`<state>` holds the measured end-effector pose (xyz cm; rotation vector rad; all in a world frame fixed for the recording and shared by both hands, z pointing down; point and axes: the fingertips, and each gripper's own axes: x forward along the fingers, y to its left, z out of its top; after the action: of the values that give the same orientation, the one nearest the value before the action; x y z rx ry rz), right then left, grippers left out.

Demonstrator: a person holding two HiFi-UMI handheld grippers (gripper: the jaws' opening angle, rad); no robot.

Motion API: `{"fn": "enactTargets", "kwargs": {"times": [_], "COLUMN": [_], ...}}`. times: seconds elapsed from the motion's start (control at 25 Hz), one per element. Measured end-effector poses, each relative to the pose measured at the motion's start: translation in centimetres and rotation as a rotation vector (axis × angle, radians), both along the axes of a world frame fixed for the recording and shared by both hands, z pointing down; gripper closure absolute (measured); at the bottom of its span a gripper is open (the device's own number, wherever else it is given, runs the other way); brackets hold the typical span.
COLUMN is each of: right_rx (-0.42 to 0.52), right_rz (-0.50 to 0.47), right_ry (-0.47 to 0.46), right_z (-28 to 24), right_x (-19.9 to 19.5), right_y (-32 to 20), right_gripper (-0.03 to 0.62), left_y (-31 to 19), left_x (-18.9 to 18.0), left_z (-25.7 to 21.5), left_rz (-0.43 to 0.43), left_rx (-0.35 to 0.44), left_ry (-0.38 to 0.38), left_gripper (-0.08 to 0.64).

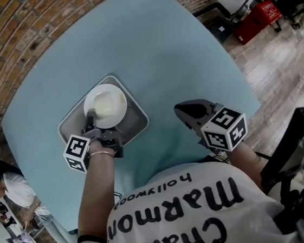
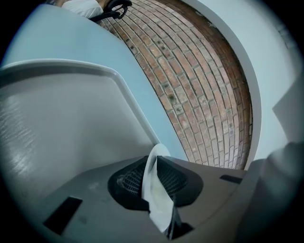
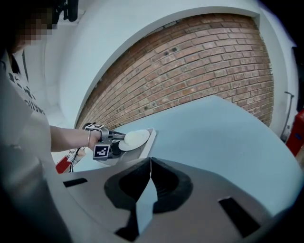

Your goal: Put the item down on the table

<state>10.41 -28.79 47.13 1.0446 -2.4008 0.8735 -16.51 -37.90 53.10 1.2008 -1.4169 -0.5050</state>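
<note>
A round white plate (image 1: 105,105) hangs just above a grey tray (image 1: 135,105) on the light blue table (image 1: 148,42). My left gripper (image 1: 91,122) is shut on the plate's near rim. In the left gripper view the plate's rim (image 2: 153,190) stands edge-on, pinched between the dark pads, with the tray (image 2: 71,123) below it. My right gripper (image 1: 179,110) hovers over the table's near right part, away from the tray. Its jaws (image 3: 150,172) are shut with nothing between them. From the right gripper view the plate (image 3: 137,138) sits level over the tray (image 3: 151,136).
A curved brick wall (image 1: 27,34) runs along the table's far and left sides. A red box (image 1: 257,18) stands on the wooden floor at the upper right. Black equipment (image 1: 302,144) is close at the right. Another person (image 1: 15,191) sits at the lower left.
</note>
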Motion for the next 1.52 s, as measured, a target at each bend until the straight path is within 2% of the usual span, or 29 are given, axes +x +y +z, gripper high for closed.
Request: {"fn": "enactTargets", "kwargs": {"times": [0.16, 0.28, 0.44, 0.56, 0.68, 0.84, 1.04, 1.16, 1.4, 1.52], "right_rx": [0.002, 0.002, -0.002, 0.0, 0.007, 0.016, 0.018, 0.022, 0.033, 0.039], "right_rz": [0.008, 0.011, 0.004, 0.0, -0.007, -0.011, -0.004, 0.005, -0.003, -0.025], "right_ry": [0.003, -0.005, -0.008, -0.005, 0.002, 0.007, 0.013, 0.018, 0.028, 0.029], "right_z": [0.0, -0.2, -0.2, -0.2, -0.4, -0.7, -1.0, -1.4, -1.8, -2.0], "right_x": [0.2, 0.0, -0.4, -0.4, -0.3, -0.3, -0.2, -0.1, -0.6, -1.6], "right_y": [-0.1, -0.3, -0.4, -0.3, -0.2, 0.0, 0.4, 0.7, 1.1, 1.4], "right_gripper": [0.581, 0.581, 0.581, 0.581, 0.581, 0.581, 0.581, 0.581, 0.581, 0.581], "left_y": [-0.2, -0.6, -0.8, -0.4, -0.4, -0.6, -0.7, -0.2, 1.0, 1.4], "left_x": [0.2, 0.6, 0.8, 0.6, 0.6, 1.1, 1.2, 0.2, -1.5, -1.9], "left_z": [0.1, -0.1, -0.2, -0.3, -0.7, -0.9, -1.0, -1.2, -2.0, -3.2], "left_rz": [0.011, 0.027, 0.058, 0.083, 0.114, 0.188, 0.315, 0.346, 0.319, 0.304], "left_rx": [-0.013, -0.008, -0.02, -0.033, -0.029, -0.021, -0.019, -0.01, 0.019, 0.08], "left_ry": [0.017, 0.057, 0.07, 0.022, -0.03, -0.08, -0.247, -0.329, -0.312, -0.295], "left_gripper": [0.52, 0.41, 0.38, 0.37, 0.307, 0.276, 0.244, 0.225, 0.224, 0.224]}}
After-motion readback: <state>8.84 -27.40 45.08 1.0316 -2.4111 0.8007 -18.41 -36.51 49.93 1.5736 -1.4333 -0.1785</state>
